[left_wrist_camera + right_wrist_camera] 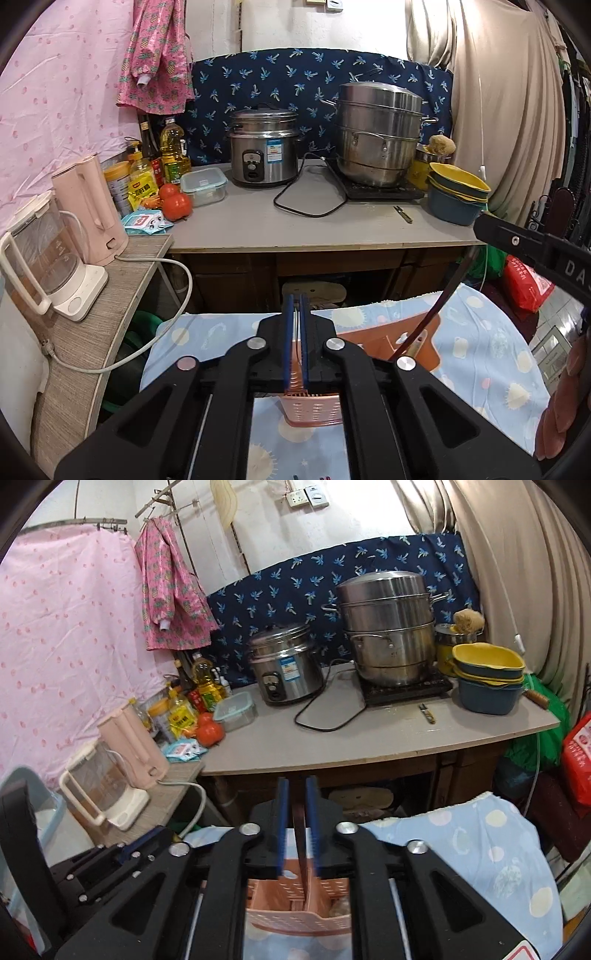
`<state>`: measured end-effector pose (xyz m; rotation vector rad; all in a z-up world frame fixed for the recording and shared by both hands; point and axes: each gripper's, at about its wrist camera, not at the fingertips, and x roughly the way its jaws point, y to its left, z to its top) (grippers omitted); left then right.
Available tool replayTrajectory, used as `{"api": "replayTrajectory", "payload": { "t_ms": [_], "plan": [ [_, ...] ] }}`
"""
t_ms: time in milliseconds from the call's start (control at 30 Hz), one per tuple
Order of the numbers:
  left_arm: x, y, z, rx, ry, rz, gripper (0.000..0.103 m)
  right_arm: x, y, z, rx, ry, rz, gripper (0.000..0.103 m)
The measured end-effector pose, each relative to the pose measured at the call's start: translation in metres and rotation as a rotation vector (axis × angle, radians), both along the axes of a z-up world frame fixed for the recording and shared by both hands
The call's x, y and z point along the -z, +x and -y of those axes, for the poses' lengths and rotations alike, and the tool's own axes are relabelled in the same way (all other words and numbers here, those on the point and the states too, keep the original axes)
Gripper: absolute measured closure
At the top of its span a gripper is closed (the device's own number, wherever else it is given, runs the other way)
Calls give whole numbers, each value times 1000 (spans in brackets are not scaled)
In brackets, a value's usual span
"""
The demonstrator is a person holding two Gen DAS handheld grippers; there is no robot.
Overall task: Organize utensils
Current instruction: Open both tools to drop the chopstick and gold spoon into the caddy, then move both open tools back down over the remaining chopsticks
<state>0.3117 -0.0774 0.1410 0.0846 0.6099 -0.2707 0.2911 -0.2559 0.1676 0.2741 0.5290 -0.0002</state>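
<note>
A peach-pink slotted utensil holder (295,919) sits on a blue cloth with pale circles (480,849), directly below both grippers. My right gripper (296,781) has its blue pads parted. A dark slim utensil (301,842) stands between them, leans on the right pad and drops into the holder. In the left wrist view this dark utensil (436,306) slants down from a finger of the right gripper (517,240). My left gripper (296,299) shows only a narrow slit with a thin pale utensil (295,321) in it, above the holder's slotted wall (314,410).
Beyond the cloth stands a grey counter (295,229) with a rice cooker (264,144), a tall steel steamer (380,133), stacked bowls (458,192), a black cord and a small knife (403,214). Two kettles (88,206) stand on a side shelf at left.
</note>
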Motion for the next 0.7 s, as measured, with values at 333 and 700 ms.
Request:
{"api": "replayTrajectory", "payload": {
  "t_ms": [333,700],
  "plan": [
    [0,-29,-2,-41,27,58,45,16,-46,1,-13,13,-12,56],
    [-12,-89,-8,-15,31,79,45,20,-124,-17,-41,-40,-17,56]
  ]
}}
